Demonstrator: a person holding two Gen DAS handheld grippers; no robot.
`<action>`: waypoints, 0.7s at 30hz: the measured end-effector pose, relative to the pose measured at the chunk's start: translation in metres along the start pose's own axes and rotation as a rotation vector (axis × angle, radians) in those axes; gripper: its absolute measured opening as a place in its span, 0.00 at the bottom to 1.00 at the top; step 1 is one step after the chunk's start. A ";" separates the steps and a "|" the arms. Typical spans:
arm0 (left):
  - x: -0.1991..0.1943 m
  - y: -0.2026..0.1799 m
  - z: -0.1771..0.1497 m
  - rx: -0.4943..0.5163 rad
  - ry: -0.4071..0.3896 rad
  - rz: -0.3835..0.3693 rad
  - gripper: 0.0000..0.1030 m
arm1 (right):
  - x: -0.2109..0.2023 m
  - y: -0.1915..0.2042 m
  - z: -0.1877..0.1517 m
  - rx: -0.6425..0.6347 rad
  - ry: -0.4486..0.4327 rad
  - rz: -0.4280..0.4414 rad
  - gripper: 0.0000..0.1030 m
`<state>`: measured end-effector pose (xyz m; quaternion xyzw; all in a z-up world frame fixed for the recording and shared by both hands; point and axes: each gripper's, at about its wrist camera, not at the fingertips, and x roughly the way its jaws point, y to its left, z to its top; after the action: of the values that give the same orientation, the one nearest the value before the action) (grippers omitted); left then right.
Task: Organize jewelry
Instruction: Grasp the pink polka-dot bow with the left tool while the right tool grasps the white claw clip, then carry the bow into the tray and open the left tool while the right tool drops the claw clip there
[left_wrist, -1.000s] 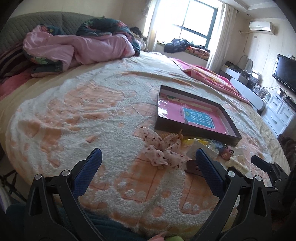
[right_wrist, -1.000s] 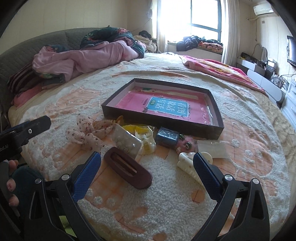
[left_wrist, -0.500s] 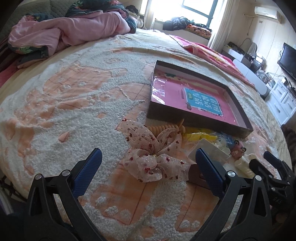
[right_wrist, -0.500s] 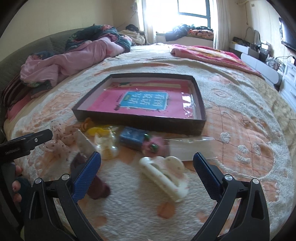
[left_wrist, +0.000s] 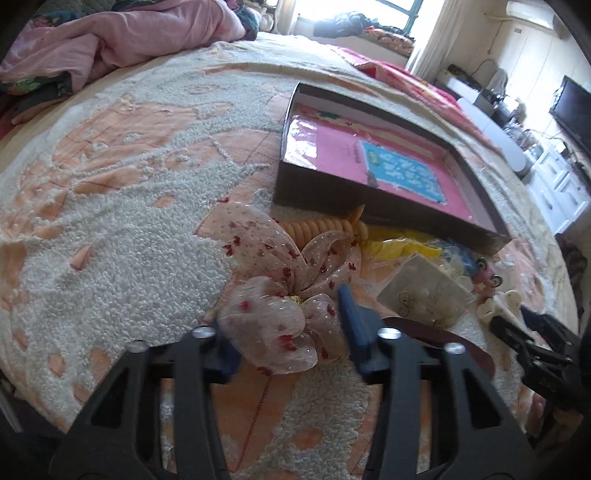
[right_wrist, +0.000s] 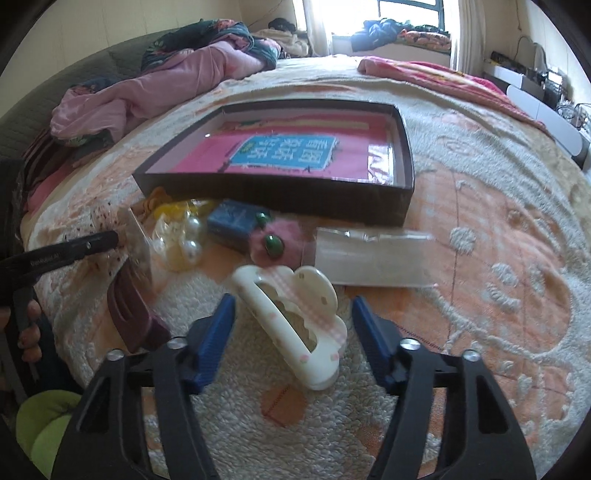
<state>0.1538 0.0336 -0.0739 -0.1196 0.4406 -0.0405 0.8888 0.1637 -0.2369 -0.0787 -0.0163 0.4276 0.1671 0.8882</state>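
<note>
Closing on: the chiffon hair bow (left_wrist: 280, 291) with my left gripper (left_wrist: 284, 321), and the cream claw clip (right_wrist: 317, 291) with my right gripper (right_wrist: 293, 301).
Step in hand: the first pick-ups; none of the accessories is in the shallow dark box (left_wrist: 369, 199) yet, I judge.
Left jaws: narrowing around the bow's near lobe. The fabric reaches both pads, but I cannot tell whether it is pinched yet.
Bow: sheer, crumpled, pale pink with red specks and a gold centre; soft enough to collapse in a grip.
Bow's neighbours: an orange spiral hair tie (left_wrist: 325, 227) at its 1 o'clock, a clear earring packet (left_wrist: 424, 295) at 3, and a flat brown clip (left_wrist: 443, 339) at 4.
Box: at 1 o'clock from the bow, stiff card walls, glossy pink book cover inside.
Right jaws: closing, with the claw clip between them and a gap left on both sides.
Claw clip: hard, smooth plastic, cloud-edged, lying slantwise on the nubbly blanket (right_wrist: 498, 314).
Beyond the clip: a pink fuzzy bobble (right_wrist: 269, 240) at 11 o'clock, a clear flat packet (right_wrist: 373, 254) at 1, the box at 12.
Next move: finish both pinches, then lift and carry forward over the box's near wall; the slick clip may twist, so I would squeeze across its narrow body.
</note>
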 end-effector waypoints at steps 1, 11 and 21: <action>-0.001 0.001 -0.001 -0.003 -0.003 -0.011 0.23 | 0.001 0.000 -0.001 0.001 0.002 0.010 0.50; -0.025 -0.003 -0.007 0.014 -0.062 -0.038 0.14 | -0.010 -0.003 -0.011 0.012 -0.042 0.056 0.45; -0.043 -0.026 0.010 0.098 -0.138 -0.041 0.14 | -0.035 -0.011 -0.003 0.034 -0.105 0.052 0.43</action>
<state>0.1365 0.0176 -0.0283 -0.0875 0.3734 -0.0718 0.9208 0.1447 -0.2576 -0.0549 0.0186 0.3836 0.1836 0.9049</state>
